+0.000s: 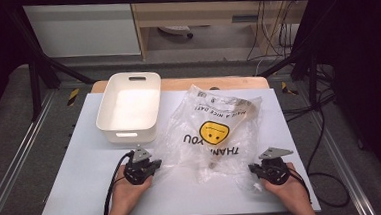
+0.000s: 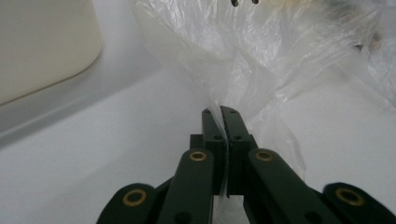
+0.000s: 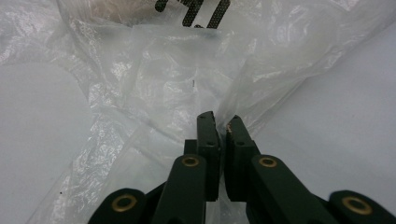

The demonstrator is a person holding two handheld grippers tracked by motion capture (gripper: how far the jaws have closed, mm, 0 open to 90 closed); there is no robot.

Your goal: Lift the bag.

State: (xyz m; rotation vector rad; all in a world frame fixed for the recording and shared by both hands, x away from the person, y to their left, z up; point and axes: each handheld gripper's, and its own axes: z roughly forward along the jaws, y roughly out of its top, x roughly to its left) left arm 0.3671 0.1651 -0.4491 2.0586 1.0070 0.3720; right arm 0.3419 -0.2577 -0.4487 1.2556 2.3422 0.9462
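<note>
A clear plastic bag (image 1: 214, 131) with a yellow smiley and black lettering lies crumpled on the white table (image 1: 87, 179), right of centre. My left gripper (image 1: 155, 164) is at the bag's near left corner, shut on a fold of the film (image 2: 219, 100). My right gripper (image 1: 253, 168) is at the bag's near right corner, its jaws pinched on a strand of the plastic bag (image 3: 233, 100). Something pale brown shows faintly through the film near the bag's middle; I cannot tell what it is.
A white rectangular bin (image 1: 129, 107) with handle slots stands at the back left of the table, its side (image 2: 42, 46) close to my left gripper. Cables trail from both grippers. Dark frame posts and floor cables surround the table.
</note>
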